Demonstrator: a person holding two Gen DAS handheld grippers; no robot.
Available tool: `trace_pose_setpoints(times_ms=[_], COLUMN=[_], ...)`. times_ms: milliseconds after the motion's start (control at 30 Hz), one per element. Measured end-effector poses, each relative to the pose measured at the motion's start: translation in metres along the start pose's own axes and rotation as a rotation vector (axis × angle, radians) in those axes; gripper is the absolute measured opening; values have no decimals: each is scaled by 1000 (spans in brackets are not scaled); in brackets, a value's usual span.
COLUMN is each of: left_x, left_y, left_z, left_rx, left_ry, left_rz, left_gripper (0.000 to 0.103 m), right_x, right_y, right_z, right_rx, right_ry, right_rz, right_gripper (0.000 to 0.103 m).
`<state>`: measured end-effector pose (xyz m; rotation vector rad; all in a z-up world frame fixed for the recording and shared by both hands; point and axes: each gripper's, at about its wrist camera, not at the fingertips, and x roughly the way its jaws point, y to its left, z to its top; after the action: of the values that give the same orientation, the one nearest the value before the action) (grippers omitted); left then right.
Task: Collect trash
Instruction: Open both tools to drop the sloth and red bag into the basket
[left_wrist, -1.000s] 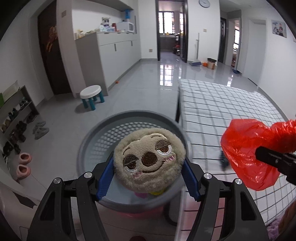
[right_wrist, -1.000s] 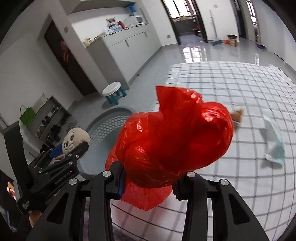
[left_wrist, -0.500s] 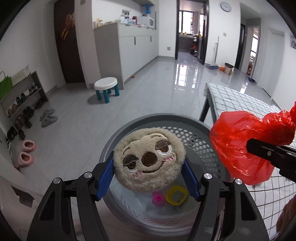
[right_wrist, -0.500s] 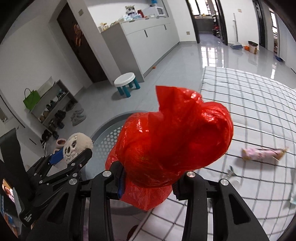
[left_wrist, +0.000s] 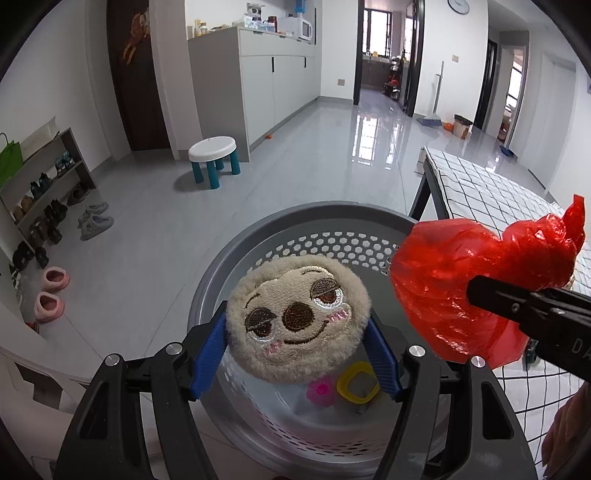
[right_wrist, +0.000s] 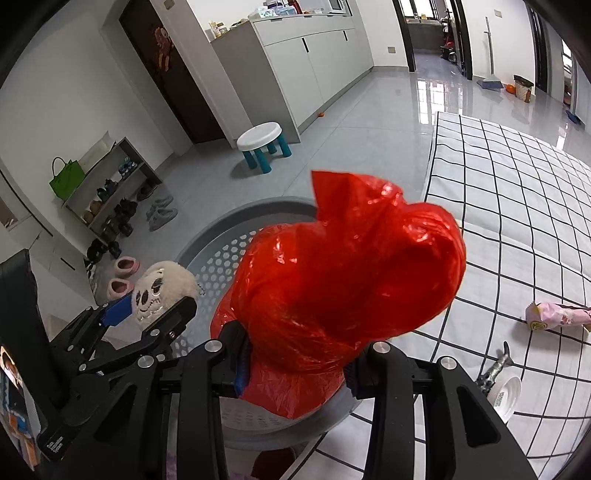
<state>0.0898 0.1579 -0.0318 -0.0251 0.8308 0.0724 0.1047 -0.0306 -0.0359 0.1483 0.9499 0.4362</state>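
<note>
Step in hand, as judged: delivery to the bin, both loads over it and neither released. The left gripper (left_wrist: 295, 354) is clamped on a round plush face (left_wrist: 297, 319), blue pads pressed to its two sides, and hangs directly above the open mouth of the grey perforated basket (left_wrist: 325, 221); a yellow ring (left_wrist: 357, 380) and a pink piece (left_wrist: 322, 392) lie on the basket floor beneath its fingertips. The right gripper (right_wrist: 295, 363) is clamped on the lower part of a red plastic bag (right_wrist: 347, 280), just to the right of the left gripper, over the basket's rim on the side of the checked table (right_wrist: 517, 206). The bag's long axis runs forward from the jaws, its twisted neck pointing up and away. The next move calls for shifting the bag inward over the opening, then parting the jaws.
</note>
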Motion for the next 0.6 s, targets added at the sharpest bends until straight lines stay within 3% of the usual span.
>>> trace_pose_setpoints(times_ms=[467, 500, 567, 600], left_x=[1, 1, 0, -1], left_y=[8, 9, 10, 10], left_z=[-2, -2, -2, -1], left_rx=[-34, -36, -39, -41], left_ry=[1, -1, -6, -10], left_rz=[18, 20, 25, 27], left_gripper=[70, 71, 75, 78], right_x=[6, 6, 3, 3], right_y=[-2, 0, 2, 3], right_z=[-1, -1, -1, -1], right_rx=[-9, -13, -21, -23], right_ry=[12, 9, -4, -12], right_rz=[11, 11, 11, 11], right_gripper=[42, 44, 64, 69])
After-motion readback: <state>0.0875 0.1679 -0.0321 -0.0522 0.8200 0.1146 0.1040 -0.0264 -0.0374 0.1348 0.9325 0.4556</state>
